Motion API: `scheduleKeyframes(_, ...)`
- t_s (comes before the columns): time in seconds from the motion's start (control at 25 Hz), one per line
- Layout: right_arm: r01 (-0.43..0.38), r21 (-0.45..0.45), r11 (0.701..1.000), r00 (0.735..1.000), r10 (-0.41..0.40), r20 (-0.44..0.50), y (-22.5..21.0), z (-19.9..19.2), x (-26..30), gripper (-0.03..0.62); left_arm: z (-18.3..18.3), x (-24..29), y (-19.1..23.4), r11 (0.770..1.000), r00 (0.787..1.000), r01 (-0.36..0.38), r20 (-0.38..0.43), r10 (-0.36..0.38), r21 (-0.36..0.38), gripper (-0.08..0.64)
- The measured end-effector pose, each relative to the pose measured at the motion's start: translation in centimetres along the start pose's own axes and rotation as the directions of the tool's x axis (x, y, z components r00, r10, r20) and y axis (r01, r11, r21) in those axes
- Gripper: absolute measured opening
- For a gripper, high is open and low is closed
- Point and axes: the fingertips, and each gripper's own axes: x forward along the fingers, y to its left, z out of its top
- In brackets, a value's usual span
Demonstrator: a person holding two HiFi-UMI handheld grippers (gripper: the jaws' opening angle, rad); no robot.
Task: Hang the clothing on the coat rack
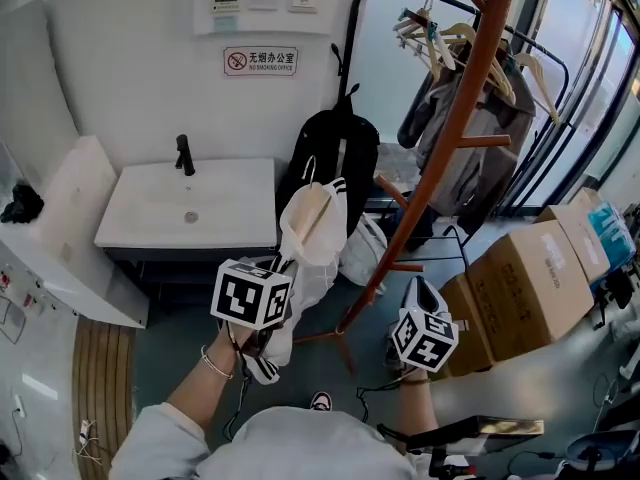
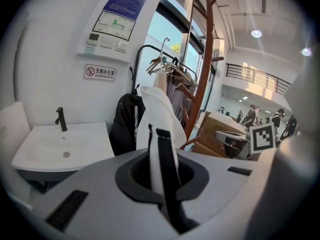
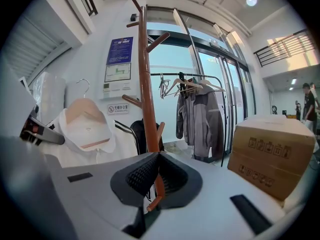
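Left gripper (image 2: 162, 179) clamped on the white black-striped shirt (image 1: 310, 243), its pale wooden hanger (image 1: 314, 211) hook-up left of the brown wooden coat rack (image 1: 452, 133), likely aiming for a peg; right gripper (image 3: 156, 184) jaws apart, empty.

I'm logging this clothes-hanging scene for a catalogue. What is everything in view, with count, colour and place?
shirt: one, white with black stripes, on a wooden hanger, held up left of the rack
coat rack: one, brown, centre right
sink: one, white, against the wall at left
faucet: one, black, on the sink
backpack: one, black, right of the sink
jackets: grey, on a black rail behind the rack; count unclear
cardboard boxes: at least two, brown, floor at right
sign: one, white and red, wall above the sink
left gripper: one, grey, shut on the shirt
right gripper: one, grey, near the rack's foot, holding nothing
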Motion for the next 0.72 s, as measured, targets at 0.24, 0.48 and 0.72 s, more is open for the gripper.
scheduleKeyframes(0.24,0.001,0.001,1.000,1.000,-0.001,0.017,-0.7,1.5,0.8,0.023,3.7,-0.1,-0.1,1.000,1.000,-0.002,0.011,0.001,0.024,0.018)
scheduleKeyframes(0.48,-0.004,0.007,1.000,1.000,0.003,0.017,-1.4,1.7,1.2,0.023,8.3,-1.1,-0.5,0.994,1.000,-0.015,0.024,0.012,0.111,0.018)
scheduleKeyframes(0.72,-0.012,-0.014,1.000,1.000,0.013,0.020,-1.8,2.7,1.9,0.023,12.9,-1.7,-1.2,0.979,0.998,-0.050,0.050,0.041,0.195,0.018)
